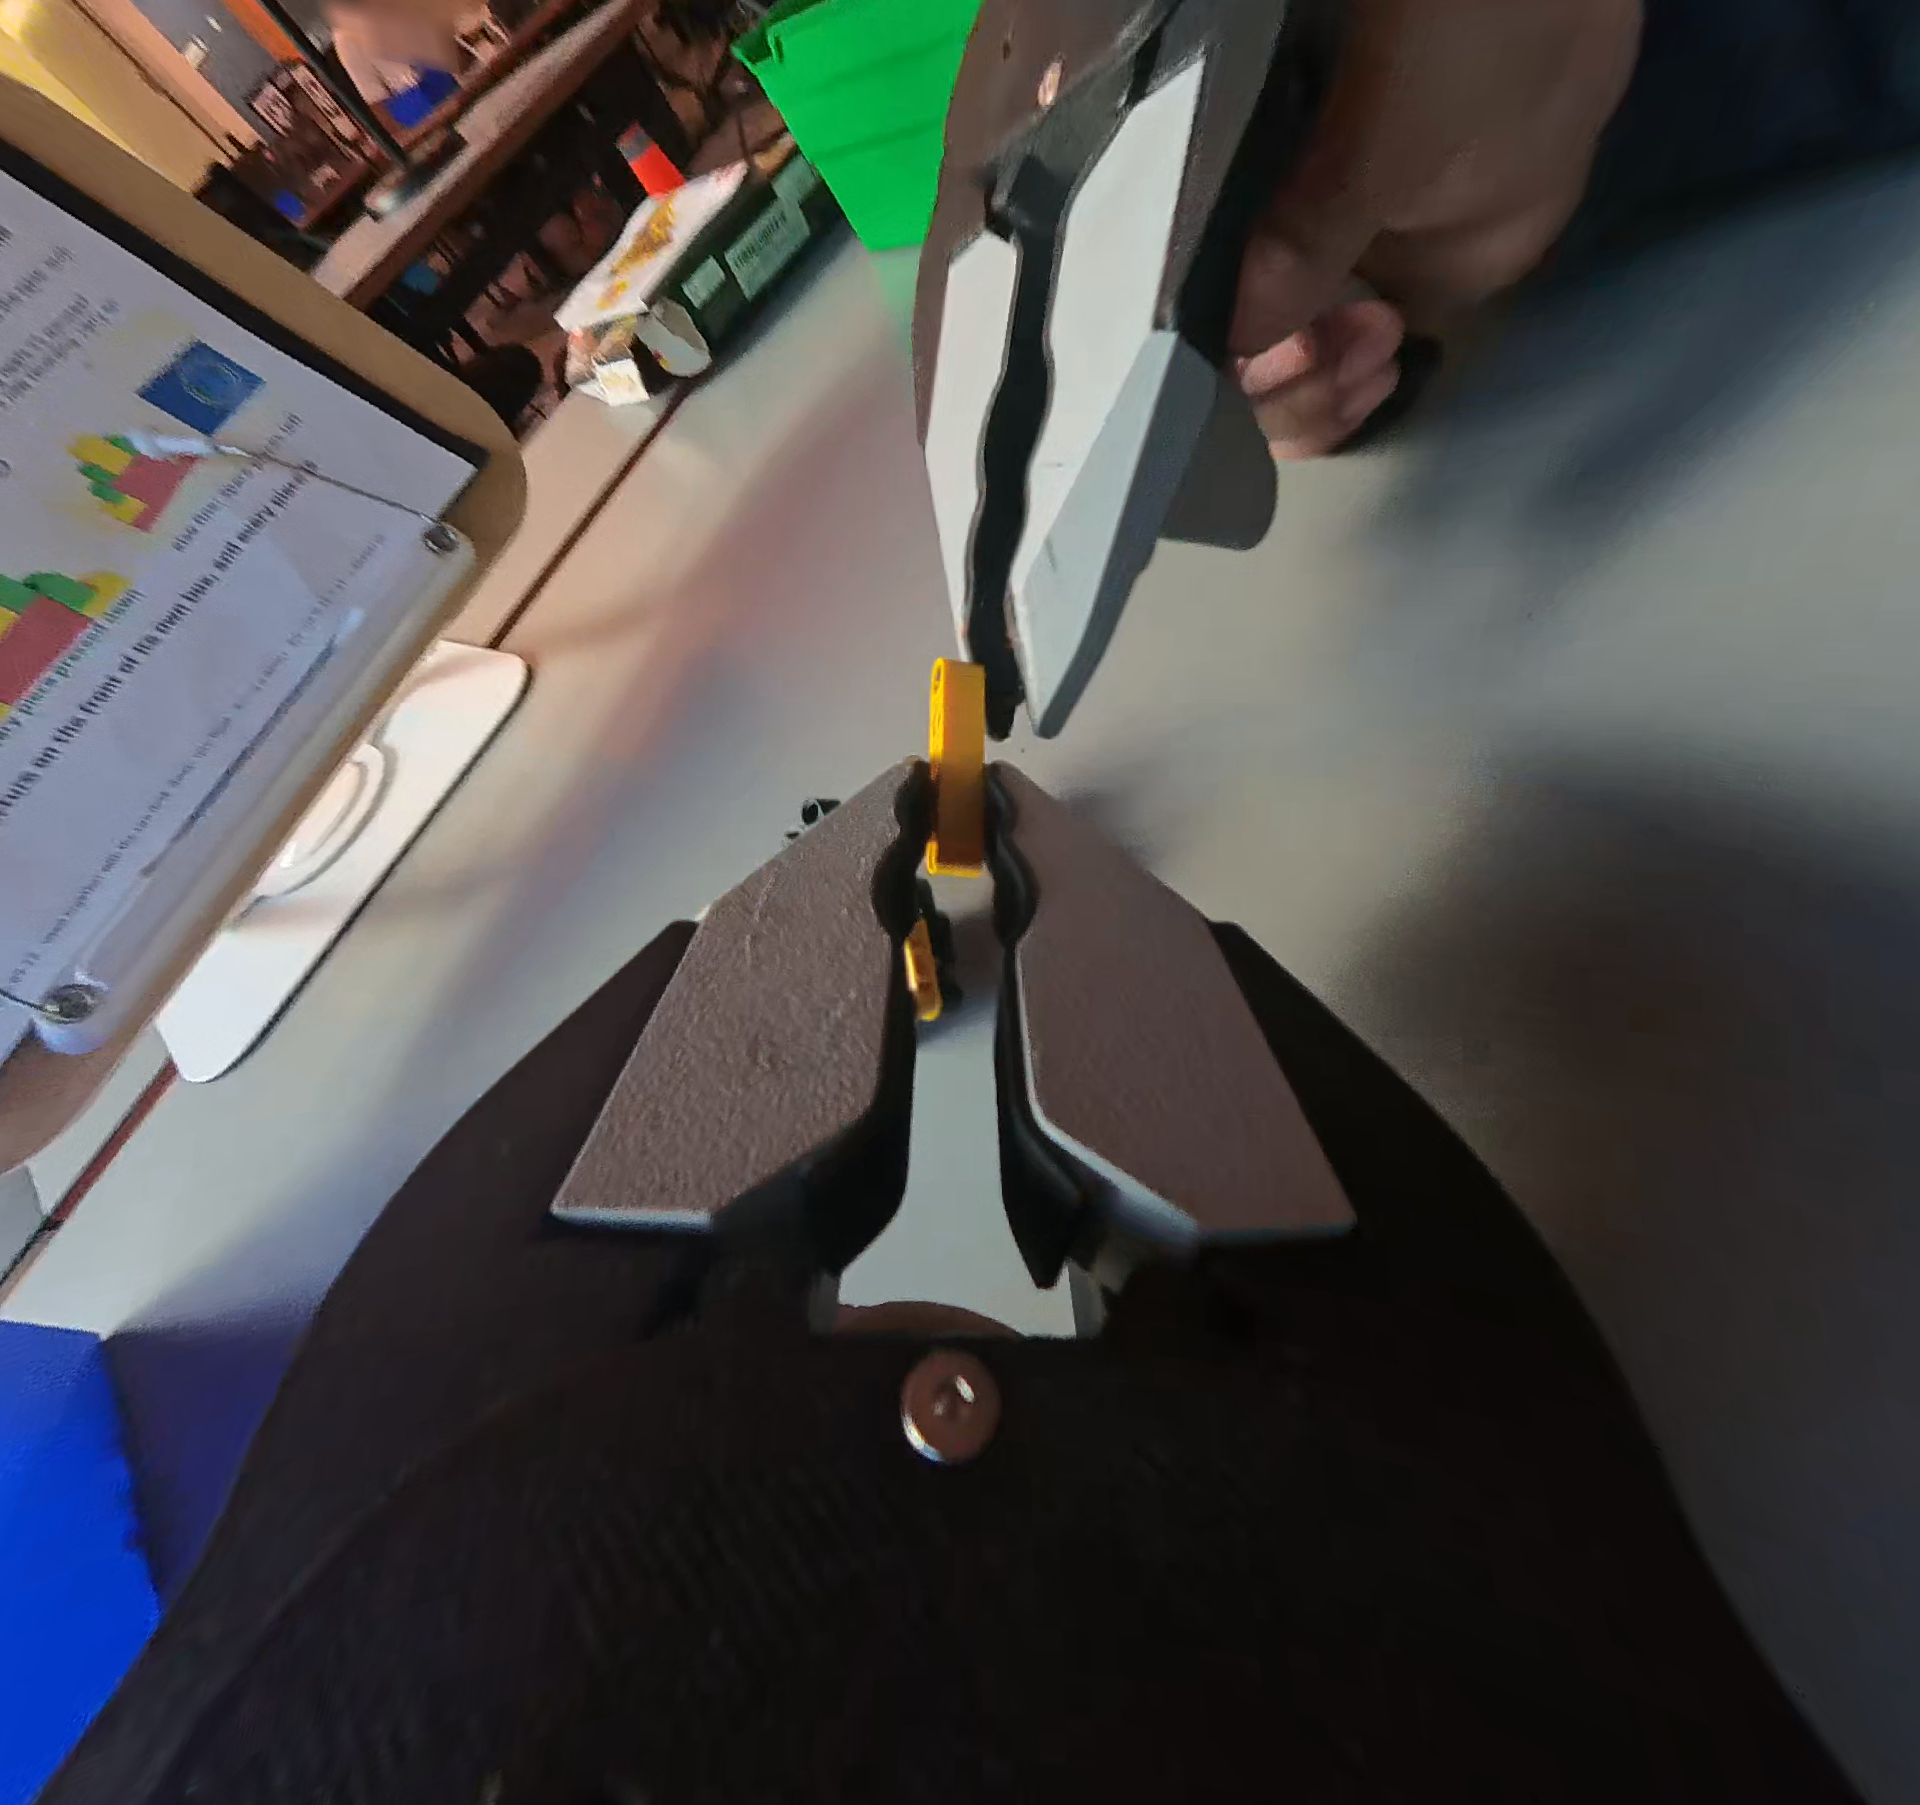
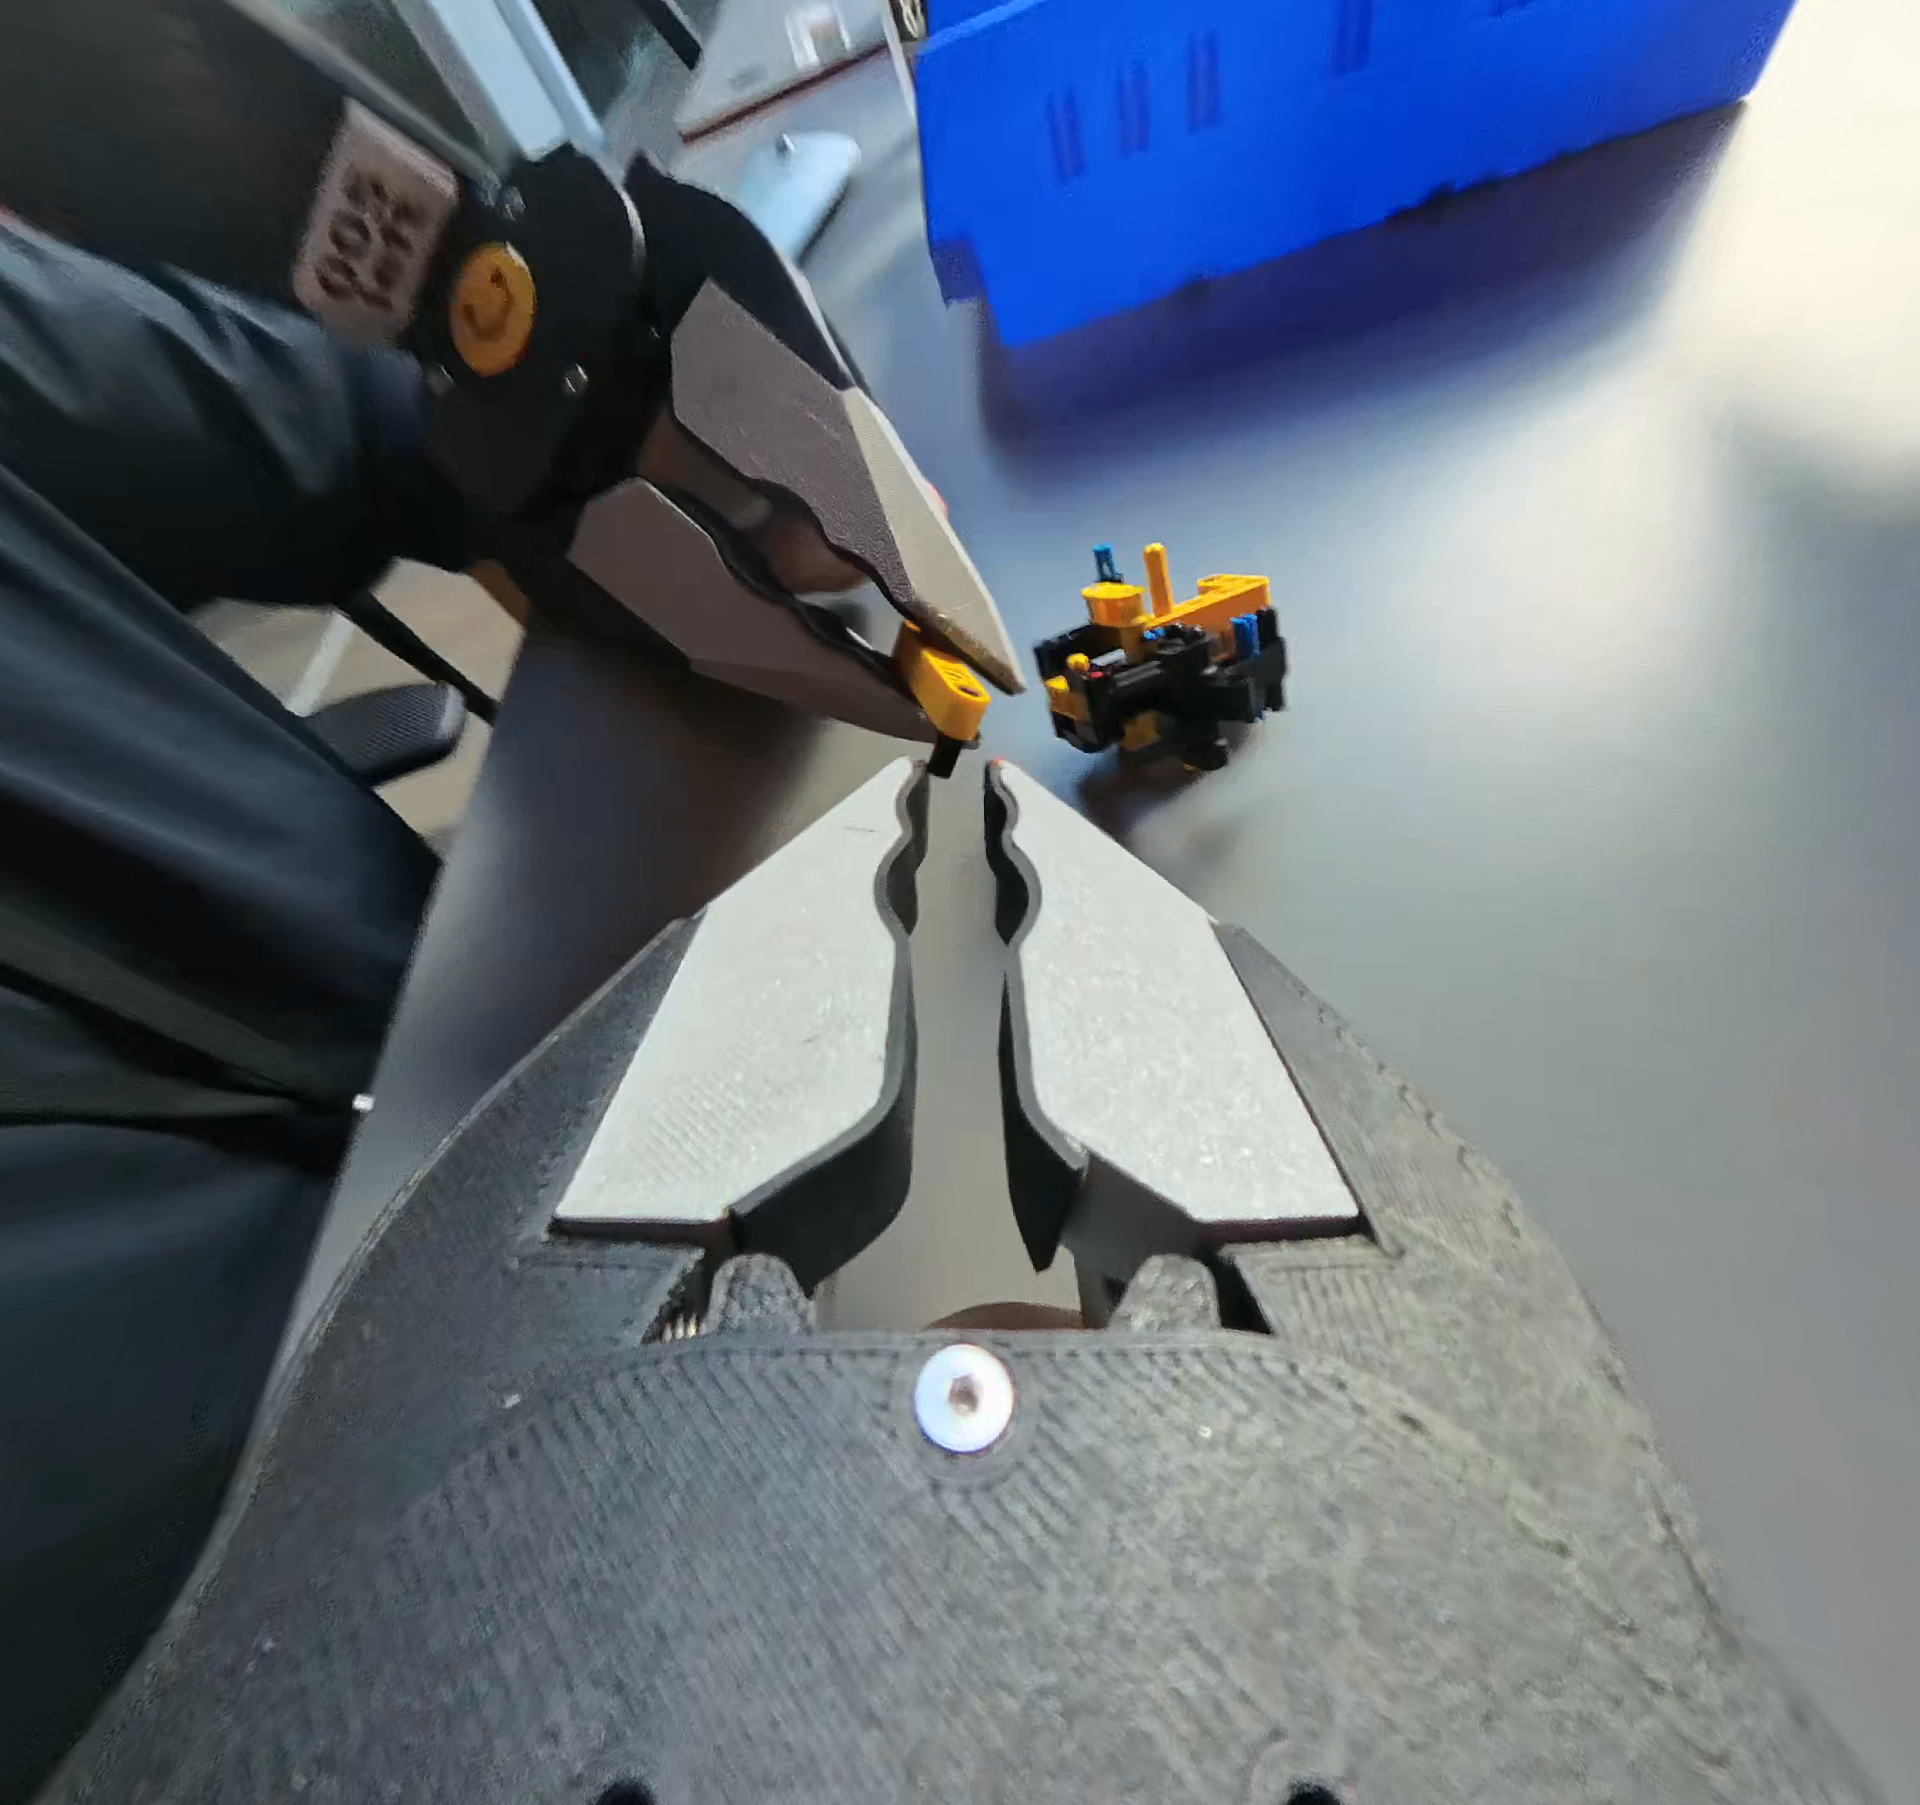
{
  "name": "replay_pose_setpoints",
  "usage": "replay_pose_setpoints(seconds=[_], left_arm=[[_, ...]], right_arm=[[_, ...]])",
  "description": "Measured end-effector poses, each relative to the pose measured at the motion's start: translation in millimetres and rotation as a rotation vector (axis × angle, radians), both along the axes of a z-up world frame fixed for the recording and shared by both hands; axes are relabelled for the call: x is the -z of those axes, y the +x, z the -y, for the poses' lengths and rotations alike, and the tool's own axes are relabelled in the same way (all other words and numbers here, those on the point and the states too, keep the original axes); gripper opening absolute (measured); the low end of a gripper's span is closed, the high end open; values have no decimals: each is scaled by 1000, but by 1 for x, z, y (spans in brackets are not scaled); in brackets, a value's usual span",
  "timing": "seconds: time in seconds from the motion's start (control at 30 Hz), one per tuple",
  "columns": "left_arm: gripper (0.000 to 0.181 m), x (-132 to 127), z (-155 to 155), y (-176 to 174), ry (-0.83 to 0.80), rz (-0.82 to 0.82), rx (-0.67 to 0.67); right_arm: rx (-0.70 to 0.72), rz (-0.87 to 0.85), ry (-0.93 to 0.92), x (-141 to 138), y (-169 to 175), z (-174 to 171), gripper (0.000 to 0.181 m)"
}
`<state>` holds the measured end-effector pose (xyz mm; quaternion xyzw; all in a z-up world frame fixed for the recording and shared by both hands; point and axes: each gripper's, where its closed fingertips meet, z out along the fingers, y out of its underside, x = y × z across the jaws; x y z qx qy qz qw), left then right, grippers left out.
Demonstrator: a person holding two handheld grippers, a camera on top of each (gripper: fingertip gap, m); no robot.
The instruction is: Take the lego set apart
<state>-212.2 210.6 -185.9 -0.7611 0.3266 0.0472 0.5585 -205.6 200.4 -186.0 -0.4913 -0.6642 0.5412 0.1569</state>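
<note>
My left gripper (image 1: 956,784) is shut on a small yellow lego beam (image 1: 956,758) and holds it above the table. In the right wrist view the left gripper (image 2: 971,706) comes in from the left with the beam (image 2: 943,690), and a black pin (image 2: 943,756) sticks out under the beam. My right gripper (image 2: 951,768) is narrowly open, with its tips right at that pin. It also shows in the left wrist view (image 1: 1013,721), coming down from above next to the beam. The yellow and black lego set (image 2: 1164,675) lies on the table beyond both grippers.
A blue bin (image 2: 1351,93) stands behind the lego set. A green bin (image 1: 883,93) stands at the far side of the grey table (image 1: 1455,820). A board with an instruction sheet (image 1: 208,560) stands at the left. A person's hand (image 1: 1403,197) holds the right gripper.
</note>
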Motion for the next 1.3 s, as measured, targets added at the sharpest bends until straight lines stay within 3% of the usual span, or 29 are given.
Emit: replay_pose_setpoints(seconds=[0.03, 0.2, 0.33, 0.43, 0.5, 0.6, 0.63, 0.67, 0.7, 0.73, 0.8, 0.9, 1.0, 1.17, 1.3], left_arm=[[6, -4, 0, 0, 27, -8, -7], [6, -15, -2, -2, 133, -117, -59], [6, -17, -3, -1, 166, -195, -75], [6, -17, -1, -1, 145, -177, -33], [5, -16, 1, -5, 141, -278, -19], [5, -11, 3, -10, 138, -418, -29], [5, -17, 1, -15, 191, -497, -81], [5, -39, 0, -23, 335, -580, -139], [5, -67, 1, -29, 412, -546, -189], [5, -75, 2, -30, 391, -390, -178], [4, -60, 4, -20, 265, -222, -89], [4, -22, 4, -16, 103, -279, -40], [5, 1, 2, -17, -21, -258, -43], [5, 31, 6, -11, -128, -273, -5], [6, 42, 8, -6, -168, -285, 18]], right_arm=[[-16, -4, -59, -5, 1, 3, 2], [-13, -4, -252, -18, -3, 5, 5], [-10, -13, -239, -19, -4, 4, 1], [-7, -5, -171, -18, -4, 7, 1], [9, -2, 20, -8, -8, 7, 1], [-12, 52, 127, 9, -10, 9, 0], [-47, 157, 256, 35, -3, 9, 0], [-69, 152, 367, 46, -3, 14, 0], [-103, 177, 424, 50, 1, 19, 2], [-118, 110, 440, 45, -4, 24, 1], [-81, 80, 433, 35, -8, 16, 1], [-28, 146, 502, 51, -3, -5, 2], [-29, 194, 470, 50, 9, -10, 25], [54, 115, 578, 25, 21, -41, 28], [59, 92, 493, 6, 39, -58, 27]])
